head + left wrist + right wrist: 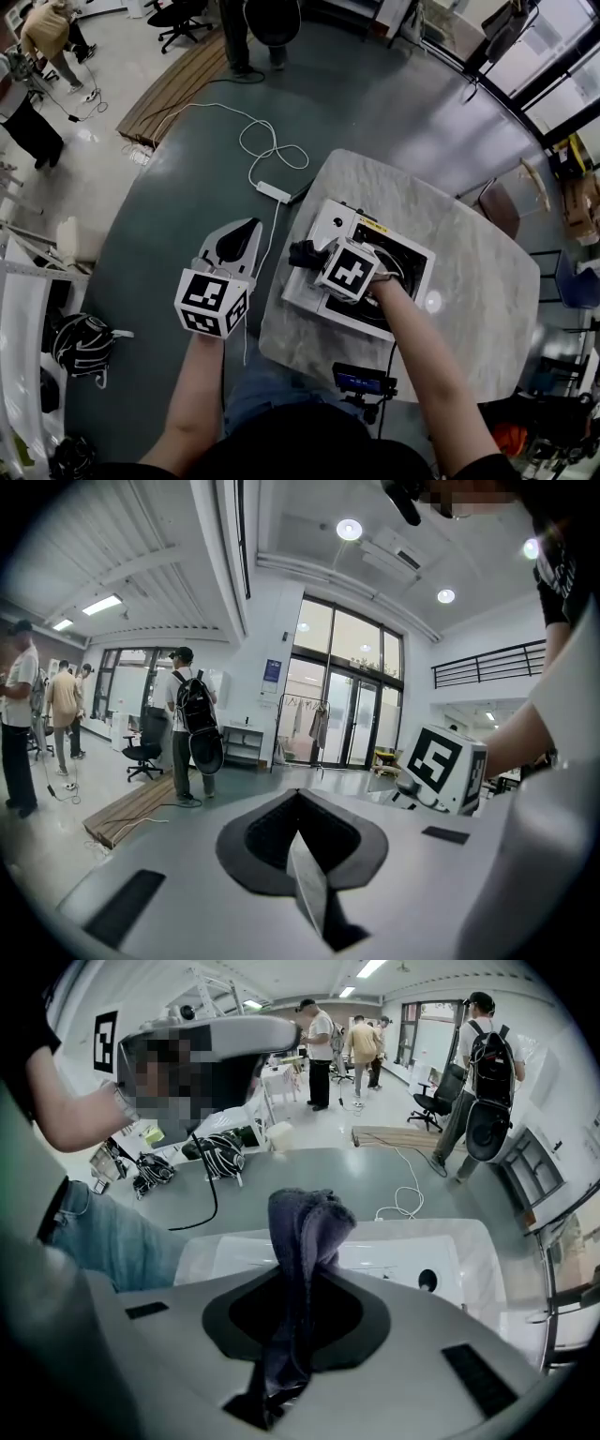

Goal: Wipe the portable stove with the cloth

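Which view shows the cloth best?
Right gripper view: the dark cloth fills the centre, clamped between the shut jaws, in front of the white stove. Head view shows only a small dark wad of it at the stove's left edge. Left gripper view shows none of it.

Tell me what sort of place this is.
Likely an open lab or office hall: tall glass doors, a rolling office chair, and a marble table bearing the portable stove.

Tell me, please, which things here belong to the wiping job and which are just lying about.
For the job: portable stove, cloth, right gripper shut on the cloth.
Just lying about: power strip and white cable on the floor, wooden board, left gripper, shut and empty.
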{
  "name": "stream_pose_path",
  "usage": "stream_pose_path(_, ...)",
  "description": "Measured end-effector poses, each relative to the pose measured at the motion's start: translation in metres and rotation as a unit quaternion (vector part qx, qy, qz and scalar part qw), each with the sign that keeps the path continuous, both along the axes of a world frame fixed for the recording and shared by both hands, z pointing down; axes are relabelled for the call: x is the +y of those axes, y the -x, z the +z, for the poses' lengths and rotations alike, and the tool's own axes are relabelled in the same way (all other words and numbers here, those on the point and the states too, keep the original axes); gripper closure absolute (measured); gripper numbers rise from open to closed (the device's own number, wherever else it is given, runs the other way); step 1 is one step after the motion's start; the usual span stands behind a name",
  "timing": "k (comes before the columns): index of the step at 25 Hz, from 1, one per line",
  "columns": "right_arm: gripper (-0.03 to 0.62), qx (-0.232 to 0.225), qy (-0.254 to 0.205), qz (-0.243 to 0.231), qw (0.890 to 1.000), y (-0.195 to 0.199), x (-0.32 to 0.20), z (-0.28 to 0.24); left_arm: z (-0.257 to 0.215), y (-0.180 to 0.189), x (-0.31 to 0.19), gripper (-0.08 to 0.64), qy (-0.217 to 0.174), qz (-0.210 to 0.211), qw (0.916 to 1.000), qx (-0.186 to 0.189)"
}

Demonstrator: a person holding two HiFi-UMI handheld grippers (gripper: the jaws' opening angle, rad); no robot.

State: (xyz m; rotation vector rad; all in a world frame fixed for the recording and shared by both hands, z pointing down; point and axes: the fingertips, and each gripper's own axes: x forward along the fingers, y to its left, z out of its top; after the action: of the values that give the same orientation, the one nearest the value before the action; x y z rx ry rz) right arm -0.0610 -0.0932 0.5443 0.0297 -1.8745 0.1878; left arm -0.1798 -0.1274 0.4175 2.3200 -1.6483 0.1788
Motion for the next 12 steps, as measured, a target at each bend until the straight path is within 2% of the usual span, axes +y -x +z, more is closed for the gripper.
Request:
stream_pose_path(7, 0.518, -0.019, 0.050, 0.016, 0.998, 0.012, 0.041, 0.002, -0.002, 0.005, 0.012, 0.548, -0.005, -0.007, 1.0000, 0.001)
stream_pose_path(12, 0.517, -0.031, 0.061, -0.007, 0.998, 0.024, 0.074, -0.005, -0.009, 0.010, 0.018, 0.549, -0.012, -0.015, 0.9998, 0.001)
